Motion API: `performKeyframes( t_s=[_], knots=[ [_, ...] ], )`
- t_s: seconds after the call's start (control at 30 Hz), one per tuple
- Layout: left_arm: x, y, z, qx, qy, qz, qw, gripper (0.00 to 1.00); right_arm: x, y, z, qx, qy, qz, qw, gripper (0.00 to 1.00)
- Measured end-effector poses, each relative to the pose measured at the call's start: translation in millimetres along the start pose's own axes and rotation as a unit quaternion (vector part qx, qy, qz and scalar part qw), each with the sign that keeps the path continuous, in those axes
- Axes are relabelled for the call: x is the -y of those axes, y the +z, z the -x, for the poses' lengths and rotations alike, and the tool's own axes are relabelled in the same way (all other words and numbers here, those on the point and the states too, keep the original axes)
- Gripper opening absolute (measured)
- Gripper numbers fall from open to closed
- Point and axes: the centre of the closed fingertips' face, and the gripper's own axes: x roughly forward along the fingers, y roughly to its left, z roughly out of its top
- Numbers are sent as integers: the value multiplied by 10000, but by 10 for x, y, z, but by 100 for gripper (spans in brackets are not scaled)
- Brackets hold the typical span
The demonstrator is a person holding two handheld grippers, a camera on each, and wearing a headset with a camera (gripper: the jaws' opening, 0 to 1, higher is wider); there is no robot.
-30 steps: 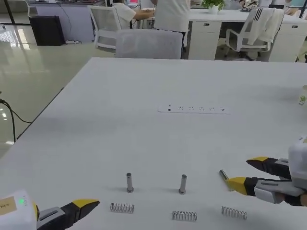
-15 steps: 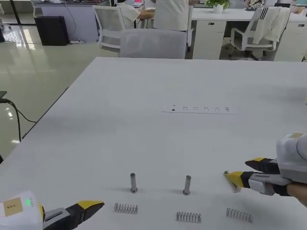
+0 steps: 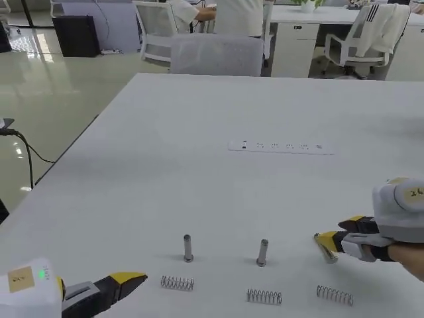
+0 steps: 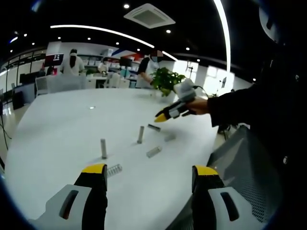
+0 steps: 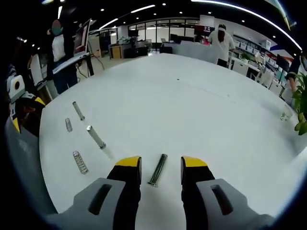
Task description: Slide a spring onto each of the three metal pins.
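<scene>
Step in hand, as I judge it: fetching the third pin. No spring is on any pin yet.

Right gripper [image 5: 161, 164]: my jaws stand apart and straddle the fallen pin [image 5: 157, 169], which lies on its side on the table [image 3: 199, 132], in the gap between the two yellow tips. Not clamped; there is a gap on either side of the shaft.

Left gripper [image 4: 149, 170]: jaws apart, nothing between them, low over the near table edge.

Head view: the middle pin [image 3: 262, 252] and the left pin [image 3: 187, 247] stand upright at 9 o'clock from the fallen one. One spring lies flat at roughly 6 o'clock from each pin: the left spring [image 3: 177, 283], the middle spring [image 3: 264, 296], the right spring [image 3: 334, 295]. The springs lie apart from the pins. A power strip [image 3: 281, 146] sits at 12 o'clock from the middle pin, well apart.

Next move, my reckoning: close the right jaws on the shaft, squarely so that it does not roll, then stand it up or hold it steady. The left jaws are nearest the left spring, at their 1 o'clock, and need a light pinch on the coil to thread it over a pin top.
</scene>
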Motion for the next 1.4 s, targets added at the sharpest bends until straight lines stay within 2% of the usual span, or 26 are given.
performKeyframes(
  t_s=[0.37,0.63,0.87,1.4],
  knots=[
    [-12,-1,5,2,29,35,10000,67,-26,-65,-177,-330,-53,52,9994,23],
    [-25,-20,1,-25,35,61,10000,67,-22,-121,-262,-524,-107,-48,9986,17],
    [-28,-28,-1,-40,36,81,10000,67,1,-133,-328,-644,-175,-149,9977,14],
    [-40,-31,-4,-31,49,102,9999,66,20,-206,-372,-819,-254,-53,9963,10]
  ],
)
